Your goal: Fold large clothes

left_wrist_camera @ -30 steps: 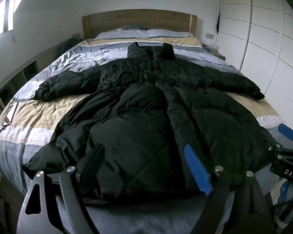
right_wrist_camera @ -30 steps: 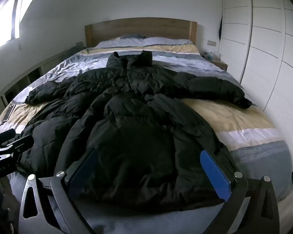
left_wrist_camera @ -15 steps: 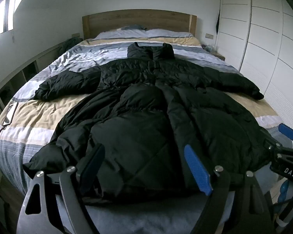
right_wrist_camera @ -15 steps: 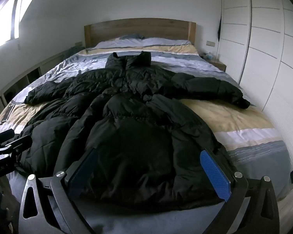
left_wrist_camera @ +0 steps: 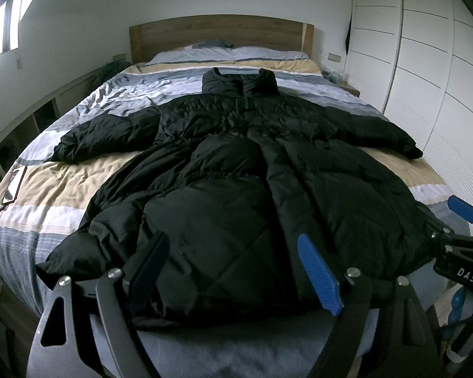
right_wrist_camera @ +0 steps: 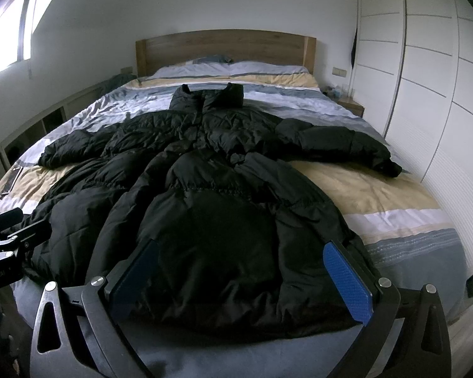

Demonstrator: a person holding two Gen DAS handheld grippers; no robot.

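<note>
A long black quilted puffer coat (left_wrist_camera: 236, 170) (right_wrist_camera: 211, 195) lies spread flat on the bed, collar toward the headboard, both sleeves stretched out to the sides, hem at the foot. My left gripper (left_wrist_camera: 233, 264) hovers open over the hem's left half, nothing between its blue pads. My right gripper (right_wrist_camera: 239, 271) is open above the hem's right half, also holding nothing. In the left wrist view the right gripper (left_wrist_camera: 463, 236) shows at the right edge. In the right wrist view the left gripper (right_wrist_camera: 6, 236) shows at the left edge.
The bed (left_wrist_camera: 63, 189) has a striped grey, white and tan cover, pillows and a wooden headboard (left_wrist_camera: 220, 31). A phone (left_wrist_camera: 14, 182) lies near the bed's left edge. White wardrobe doors (right_wrist_camera: 425, 94) run along the right side. Low shelving (left_wrist_camera: 31, 119) lines the left wall.
Both grippers have drifted very slightly; the view barely shifts. The coat lies as before and both grippers stay open.
</note>
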